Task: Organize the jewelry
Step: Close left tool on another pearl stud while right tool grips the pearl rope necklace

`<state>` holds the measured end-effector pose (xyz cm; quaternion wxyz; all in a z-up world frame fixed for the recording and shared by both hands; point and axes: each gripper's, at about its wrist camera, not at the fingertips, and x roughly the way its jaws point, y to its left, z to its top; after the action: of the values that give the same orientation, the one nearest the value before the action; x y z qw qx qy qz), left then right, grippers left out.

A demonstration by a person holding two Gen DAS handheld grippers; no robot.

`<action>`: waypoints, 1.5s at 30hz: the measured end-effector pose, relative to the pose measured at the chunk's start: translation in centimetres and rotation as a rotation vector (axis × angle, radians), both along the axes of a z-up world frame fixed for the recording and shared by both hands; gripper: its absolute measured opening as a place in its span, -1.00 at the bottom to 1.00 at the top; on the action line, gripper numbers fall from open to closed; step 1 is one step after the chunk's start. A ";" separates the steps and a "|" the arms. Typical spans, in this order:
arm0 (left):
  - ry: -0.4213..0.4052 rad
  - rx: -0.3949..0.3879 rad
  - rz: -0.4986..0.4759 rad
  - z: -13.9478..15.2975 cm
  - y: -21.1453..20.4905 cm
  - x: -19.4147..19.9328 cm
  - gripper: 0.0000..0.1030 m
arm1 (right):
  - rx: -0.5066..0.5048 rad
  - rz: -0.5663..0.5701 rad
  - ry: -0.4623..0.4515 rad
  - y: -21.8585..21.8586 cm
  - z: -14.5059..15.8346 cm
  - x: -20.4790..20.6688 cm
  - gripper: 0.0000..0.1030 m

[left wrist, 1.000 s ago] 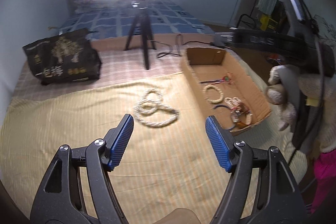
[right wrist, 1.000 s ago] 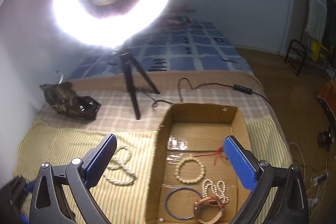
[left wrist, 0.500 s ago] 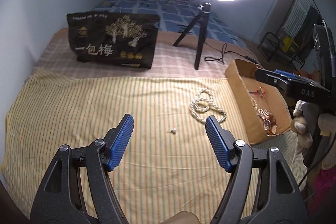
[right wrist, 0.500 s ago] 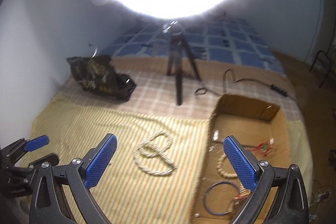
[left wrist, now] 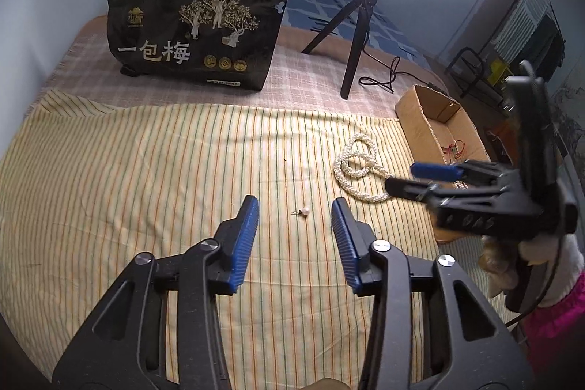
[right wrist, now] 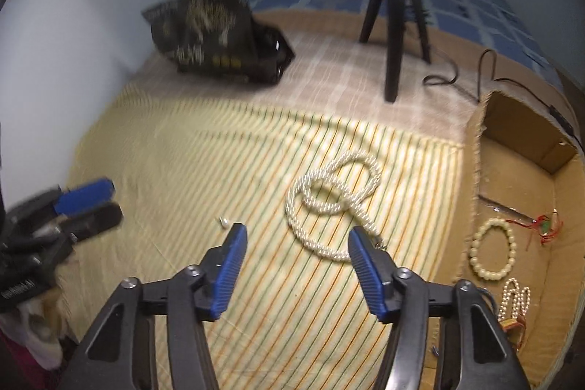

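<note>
Your rig: two black claws with blue pads

Your left claw (left wrist: pixel 295 212) has black plastic arms with triangular cut-outs, ribbed blue pads on the fingers (left wrist: pixel 244 236) and silver screw heads at the pivots; your right claw (right wrist: pixel 294 245) is built the same (its black body carries pale lettering in the left wrist view). You wear a fuzzy cream glove (left wrist: pixel 526 258) on your right hand and a bright pink sleeve (left wrist: pixel 559 313), with a thin black cable running past it.
</note>
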<state>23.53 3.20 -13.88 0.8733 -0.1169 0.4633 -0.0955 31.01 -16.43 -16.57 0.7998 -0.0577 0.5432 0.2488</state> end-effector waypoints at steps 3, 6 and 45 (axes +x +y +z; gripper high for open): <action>0.019 -0.009 -0.009 -0.6 -0.2 0.4 -0.29 | -0.012 0.014 0.030 0.3 -1.2 0.1 -0.01; 0.041 -0.022 -0.014 -1.3 -0.3 0.9 -0.38 | -0.028 0.021 0.046 0.7 -2.2 0.1 -0.07; 0.181 -0.005 -0.024 -8.5 -4.2 5.7 -0.51 | -0.136 -0.011 0.023 1.1 -5.9 1.4 -0.64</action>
<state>29.22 -1.04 -22.37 0.8262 -0.1215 0.5416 -0.0961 32.41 -15.31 -22.51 0.7890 -0.1062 0.5684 0.2076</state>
